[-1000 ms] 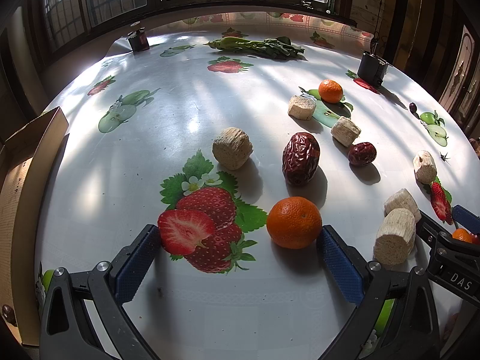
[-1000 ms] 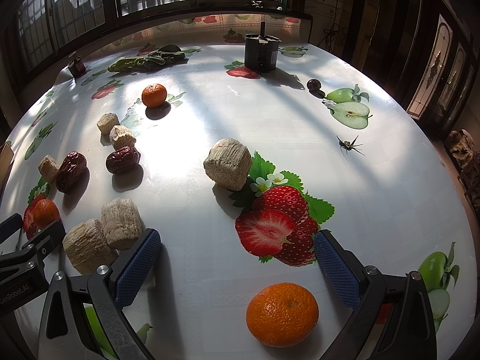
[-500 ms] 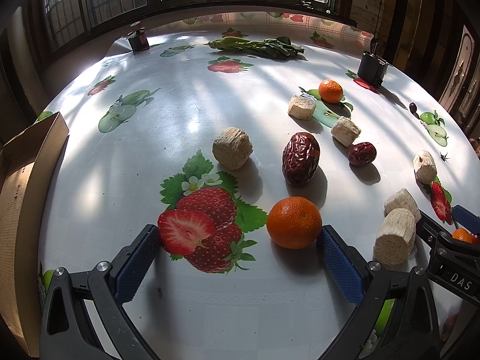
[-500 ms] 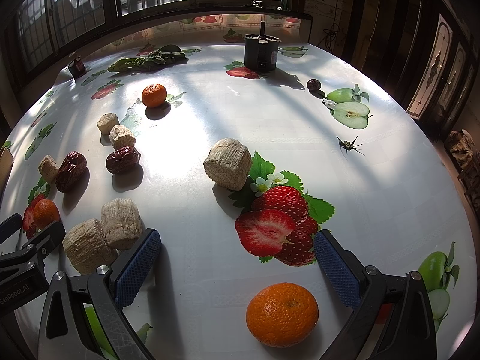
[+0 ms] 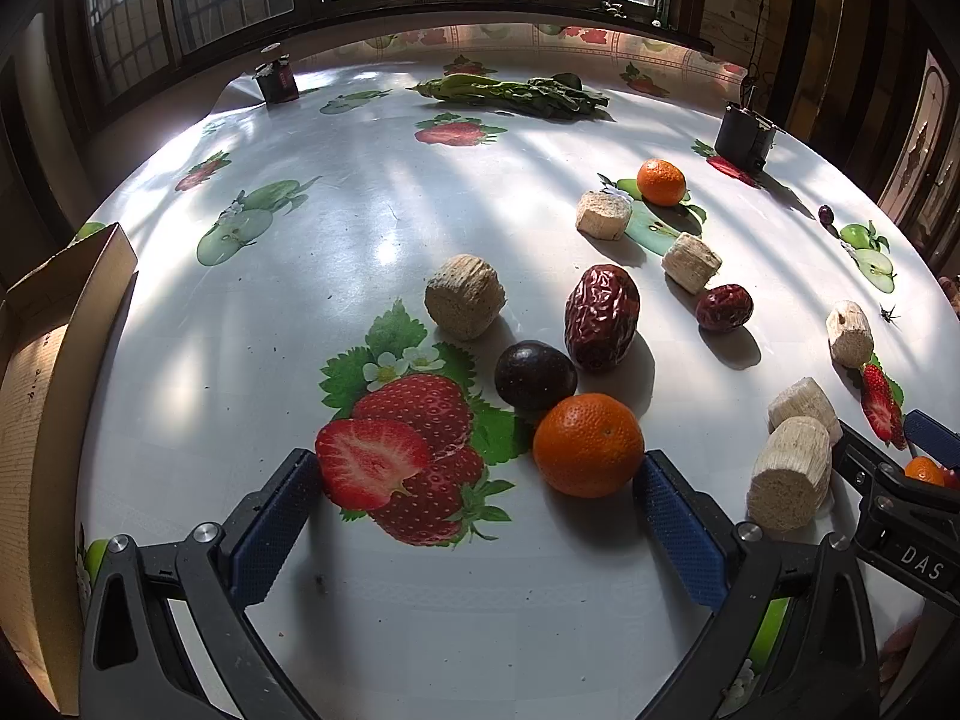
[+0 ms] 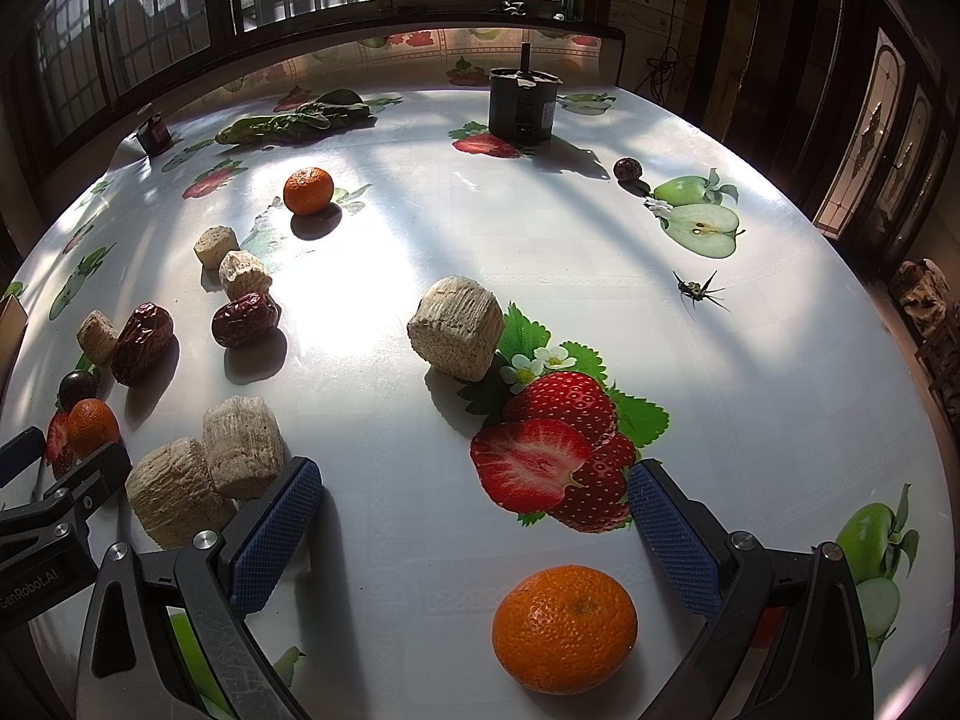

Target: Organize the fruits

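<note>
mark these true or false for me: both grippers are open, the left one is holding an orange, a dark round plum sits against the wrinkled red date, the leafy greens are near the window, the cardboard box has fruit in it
1. Both the left gripper and the right gripper are open. True.
2. The left gripper holds the round orange mandarin. False: it lies on the table beside one finger, ungripped.
3. The dark round plum sits against the large wrinkled red date. True.
4. The bunch of leafy greens lies at the table's window side. True.
5. The brown cardboard box holds fruit. False: none shows in its visible part.

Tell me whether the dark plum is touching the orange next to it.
Touching: in the left wrist view the dark plum overlaps the orange with no visible tablecloth between.
</note>
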Available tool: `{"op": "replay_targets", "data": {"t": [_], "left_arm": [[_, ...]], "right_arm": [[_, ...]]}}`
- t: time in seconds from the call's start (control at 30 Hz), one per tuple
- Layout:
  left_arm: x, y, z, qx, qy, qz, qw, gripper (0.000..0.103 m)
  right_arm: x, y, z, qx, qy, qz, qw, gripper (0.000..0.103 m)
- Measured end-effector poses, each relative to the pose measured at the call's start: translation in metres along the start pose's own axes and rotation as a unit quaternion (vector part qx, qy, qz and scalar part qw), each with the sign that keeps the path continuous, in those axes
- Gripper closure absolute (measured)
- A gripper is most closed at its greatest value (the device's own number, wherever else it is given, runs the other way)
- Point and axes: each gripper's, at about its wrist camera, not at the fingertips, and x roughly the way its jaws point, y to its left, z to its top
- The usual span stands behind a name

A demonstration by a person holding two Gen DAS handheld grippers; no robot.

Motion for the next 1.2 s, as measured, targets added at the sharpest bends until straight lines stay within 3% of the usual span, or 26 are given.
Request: {"op": "replay_targets", "data": {"t": [0.17, 0.4, 0.57, 0.77, 0.97, 1.2], "left_arm": [[0.0, -0.001, 0.0, -0.003, 0.0, 0.004, 1.0, 0.0], [0.0, -0.001, 0.001, 0.023, 0.032, -0.017, 0.9991, 0.0], [-0.019, 0.011, -0.006, -0.011, 0.038, -0.059, 0.9975, 0.003], [-0.076, 0.032, -0.016, -0.027, -0.032, -0.064, 0.997, 0.003], [-0.124, 0.051, -0.025, -0.03, -0.11, -0.02, 0.9933, 0.003], [-0.16, 0.063, -0.036, -0.03, -0.168, -0.002, 0.9853, 0.003]], "right_arm": [[-0.002, 0.0, -0.001, 0.0, 0.006, 0.002, 1.0, 0.001], [0.001, -0.003, -0.001, 0.01, 0.027, -0.004, 1.0, 0.001], [-0.001, -0.002, 0.0, 0.009, 0.029, -0.004, 1.0, 0.001], [-0.028, -0.01, -0.006, 0.055, 0.013, 0.015, 0.998, 0.001], [-0.095, 0.009, -0.029, 0.08, -0.076, 0.02, 0.994, 0.001], [-0.138, 0.042, -0.045, 0.064, -0.154, 0.006, 0.986, 0.001]]}}
